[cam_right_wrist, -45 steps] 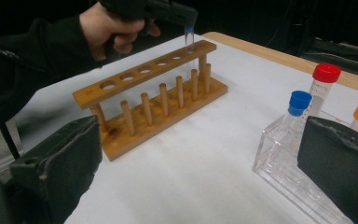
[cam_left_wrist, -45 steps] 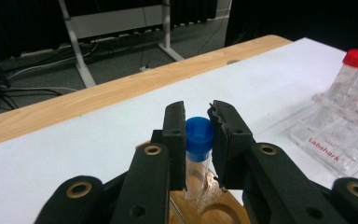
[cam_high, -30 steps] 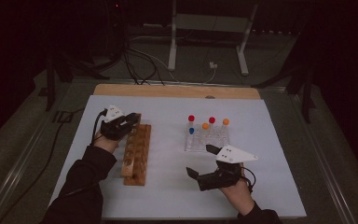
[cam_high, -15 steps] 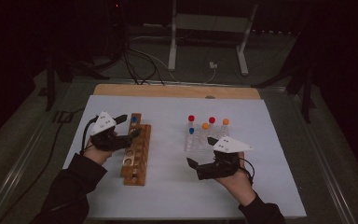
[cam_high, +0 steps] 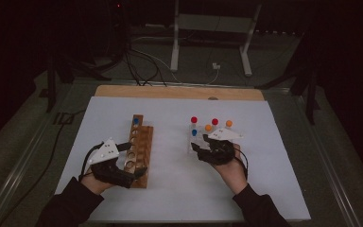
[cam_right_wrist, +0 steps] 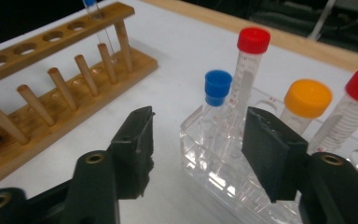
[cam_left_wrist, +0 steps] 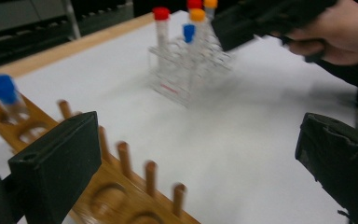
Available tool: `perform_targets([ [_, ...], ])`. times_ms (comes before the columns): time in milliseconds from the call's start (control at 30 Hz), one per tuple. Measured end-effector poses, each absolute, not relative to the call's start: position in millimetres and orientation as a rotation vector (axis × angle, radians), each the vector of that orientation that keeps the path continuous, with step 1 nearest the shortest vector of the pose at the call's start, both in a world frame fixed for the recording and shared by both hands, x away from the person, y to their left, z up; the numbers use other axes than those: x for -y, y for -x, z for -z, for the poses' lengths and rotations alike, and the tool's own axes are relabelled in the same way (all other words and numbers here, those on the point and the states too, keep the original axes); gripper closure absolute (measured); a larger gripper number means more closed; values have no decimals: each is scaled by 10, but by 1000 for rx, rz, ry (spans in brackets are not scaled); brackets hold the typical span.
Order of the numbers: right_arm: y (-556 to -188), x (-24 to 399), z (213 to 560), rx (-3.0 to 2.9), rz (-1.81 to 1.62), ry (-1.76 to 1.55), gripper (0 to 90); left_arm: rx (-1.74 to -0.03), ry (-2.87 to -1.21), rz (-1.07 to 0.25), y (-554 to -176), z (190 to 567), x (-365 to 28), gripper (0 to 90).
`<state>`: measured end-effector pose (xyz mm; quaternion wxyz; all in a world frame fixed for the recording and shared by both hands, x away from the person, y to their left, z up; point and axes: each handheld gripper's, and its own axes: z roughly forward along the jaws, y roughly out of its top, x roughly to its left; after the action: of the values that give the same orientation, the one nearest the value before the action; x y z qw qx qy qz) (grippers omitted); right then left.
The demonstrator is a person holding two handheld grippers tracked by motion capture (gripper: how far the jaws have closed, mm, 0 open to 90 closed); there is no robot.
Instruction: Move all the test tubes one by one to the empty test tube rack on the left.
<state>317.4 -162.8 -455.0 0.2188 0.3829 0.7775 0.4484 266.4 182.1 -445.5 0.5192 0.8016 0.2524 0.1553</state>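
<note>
A wooden tube rack point(cam_high: 140, 150) lies left of centre and holds one blue-capped tube point(cam_high: 135, 121) at its far end. A clear plastic rack point(cam_high: 192, 143) to the right holds a short blue-capped tube point(cam_right_wrist: 216, 93), two red-capped tubes point(cam_right_wrist: 253, 41) and two orange-capped tubes point(cam_right_wrist: 307, 99). My left gripper point(cam_high: 131, 159) is open wide at the near end of the wooden rack point(cam_left_wrist: 121, 186), its jaws astride the rack's end. My right gripper point(cam_right_wrist: 198, 137) is open at the near corner of the clear rack point(cam_right_wrist: 223, 182). The short blue-capped tube stands just beyond its jaws, untouched.
A white sheet point(cam_high: 264, 156) covers the table, with a wooden strip point(cam_high: 179, 92) along its far edge. Cables point(cam_high: 137, 61) and a metal stand point(cam_high: 212, 28) lie on the floor beyond. The person's hands and dark sleeves come in from the bottom.
My left gripper has drawn back from the far end of the wooden rack to its near end. My right gripper has moved forward up to the clear rack.
</note>
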Motion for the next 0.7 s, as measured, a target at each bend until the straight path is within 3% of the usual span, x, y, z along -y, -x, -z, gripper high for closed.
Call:
perform_targets([
  [167, -3292, 1580, 4595, -2150, -1180, -1093, 579, -582, -1933, -349, -2557, 4493, -1803, 12],
  [400, -3442, 1493, 4666, -2175, -1113, -1136, 692, -572, -1924, -345, -2511, 4475, -1813, 12],
  [700, -3518, 1402, 4697, -2193, -1082, -1140, 765, -583, -1922, -352, -2521, 4481, -1837, 12],
])
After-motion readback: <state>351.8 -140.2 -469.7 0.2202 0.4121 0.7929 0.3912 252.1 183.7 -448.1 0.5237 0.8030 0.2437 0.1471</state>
